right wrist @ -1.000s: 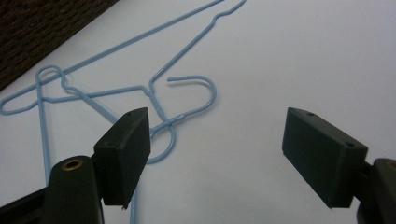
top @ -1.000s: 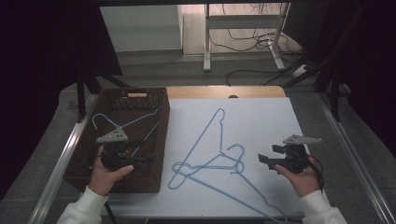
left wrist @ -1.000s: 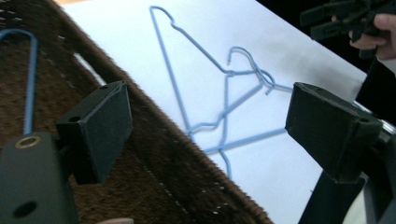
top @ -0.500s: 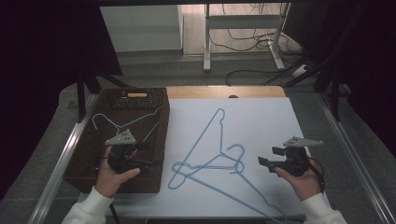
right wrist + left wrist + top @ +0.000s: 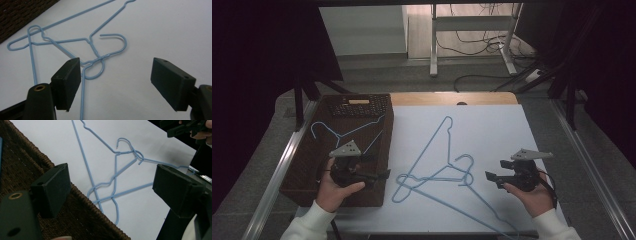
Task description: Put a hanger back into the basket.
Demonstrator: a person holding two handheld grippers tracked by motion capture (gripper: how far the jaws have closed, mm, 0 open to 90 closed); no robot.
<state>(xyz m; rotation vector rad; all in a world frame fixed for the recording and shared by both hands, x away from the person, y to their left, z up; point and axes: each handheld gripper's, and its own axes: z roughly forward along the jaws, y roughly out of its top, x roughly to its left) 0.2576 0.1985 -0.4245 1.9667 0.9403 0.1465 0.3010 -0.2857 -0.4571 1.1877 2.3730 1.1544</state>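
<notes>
- High view: two tangled blue hangers (image 5: 447,172) lie on the white sheet (image 5: 492,130) near its front edge; a third hanger (image 5: 344,132) lies in the wicker tray (image 5: 297,175) at the left edge. The left gripper (image 5: 379,176) hovers over the tray, the right gripper (image 5: 493,179) near the sheet's right edge.
- Left gripper view: jaws wide apart, nothing between them, above the tray's rim.
- Right gripper view: jaws spread, empty, the hanger hooks (image 5: 117,47) beyond them.

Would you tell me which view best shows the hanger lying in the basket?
The high view: the hanger lies whole in the basket, hook toward the far left, beyond the left gripper. The left gripper view shows a blue sliver at its left edge, perhaps that hanger; the right gripper view gives a basket corner.
</notes>
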